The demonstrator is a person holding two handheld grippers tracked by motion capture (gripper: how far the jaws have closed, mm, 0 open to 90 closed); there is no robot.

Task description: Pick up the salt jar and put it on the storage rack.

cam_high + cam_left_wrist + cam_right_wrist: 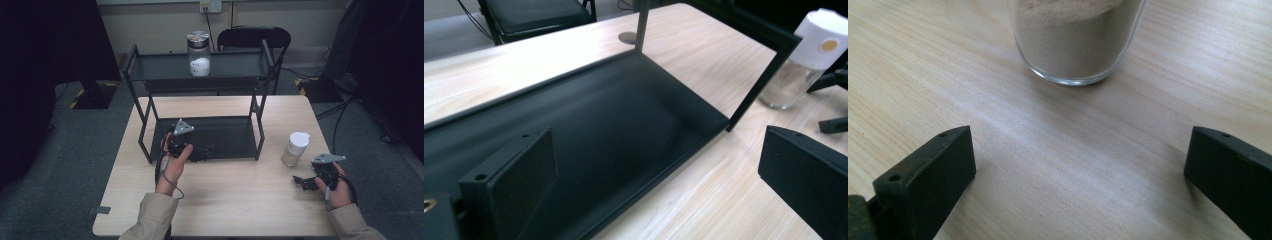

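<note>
Black right tool (1080, 185) gapes wide, empty, near glass jar (1077, 40).

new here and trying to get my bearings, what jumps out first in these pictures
A black two-tier metal rack stands at the back of the pale wooden table, a silver-lidded glass jar of white powder on its top shelf. A white-lidded glass jar stands just ahead of the open right hand-held gripper.

Your wooden table (225, 200) carries a black rack (200, 135) at twelve o'clock and a white-lidded jar (295, 149) at three.
</note>
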